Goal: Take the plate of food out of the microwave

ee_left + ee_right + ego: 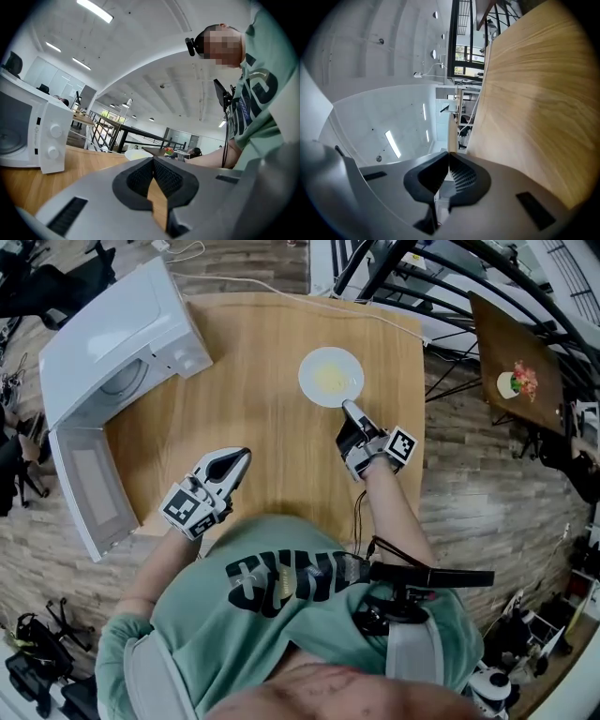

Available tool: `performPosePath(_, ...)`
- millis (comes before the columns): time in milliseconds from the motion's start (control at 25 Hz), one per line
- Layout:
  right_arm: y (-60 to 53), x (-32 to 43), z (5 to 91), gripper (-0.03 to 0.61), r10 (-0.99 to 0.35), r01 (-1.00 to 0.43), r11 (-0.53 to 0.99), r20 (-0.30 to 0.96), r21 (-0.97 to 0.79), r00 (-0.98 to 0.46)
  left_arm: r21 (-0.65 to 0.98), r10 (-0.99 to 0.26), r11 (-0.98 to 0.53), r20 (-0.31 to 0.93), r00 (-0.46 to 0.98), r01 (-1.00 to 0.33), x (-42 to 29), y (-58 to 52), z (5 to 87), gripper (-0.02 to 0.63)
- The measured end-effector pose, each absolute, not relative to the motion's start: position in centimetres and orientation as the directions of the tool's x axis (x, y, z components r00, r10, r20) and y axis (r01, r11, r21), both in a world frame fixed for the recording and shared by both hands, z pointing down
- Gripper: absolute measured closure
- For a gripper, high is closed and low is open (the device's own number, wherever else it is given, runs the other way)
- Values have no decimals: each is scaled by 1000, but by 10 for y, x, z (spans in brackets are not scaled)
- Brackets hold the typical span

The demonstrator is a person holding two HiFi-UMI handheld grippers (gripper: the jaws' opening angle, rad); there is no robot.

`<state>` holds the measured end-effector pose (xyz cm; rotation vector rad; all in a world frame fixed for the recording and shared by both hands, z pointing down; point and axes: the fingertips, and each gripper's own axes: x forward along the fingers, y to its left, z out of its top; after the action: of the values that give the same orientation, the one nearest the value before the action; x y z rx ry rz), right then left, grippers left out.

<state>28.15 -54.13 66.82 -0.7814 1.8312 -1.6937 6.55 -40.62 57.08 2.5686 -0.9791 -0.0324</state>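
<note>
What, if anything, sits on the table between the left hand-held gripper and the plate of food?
Nothing visible. Only bare wooden table lies between the left hand-held gripper and the plate; the microwave stands off to the side.

Both claws sit over a pale wooden table [272,381] with rounded corners. To the right of my right claw [349,409], past the table's edge, I see grey-brown plank floor [469,512]. Further out that way, ahead and to the right of the same claw, stands a dark brown side table [511,343]. Looking ahead from my left claw [242,457], a black metal railing [136,133] crosses behind the table. High above it a white ceiling [154,51] carries long strip lights [94,10]. Pale glazed panels [51,75] line the wall off to the left of that claw.
</note>
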Motion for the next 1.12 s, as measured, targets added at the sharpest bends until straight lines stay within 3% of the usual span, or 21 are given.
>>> performPosePath(840,-534,349,782,562,-744,-150,-150,212,-977,-633,398,-566,-705,182,804,-587,113,-436,608,609)
performPosePath(1120,-530,351,813,557,-662,-414,-209,439,-886,-607,406,-561,-702,191,806,-585,112,-434,610,609)
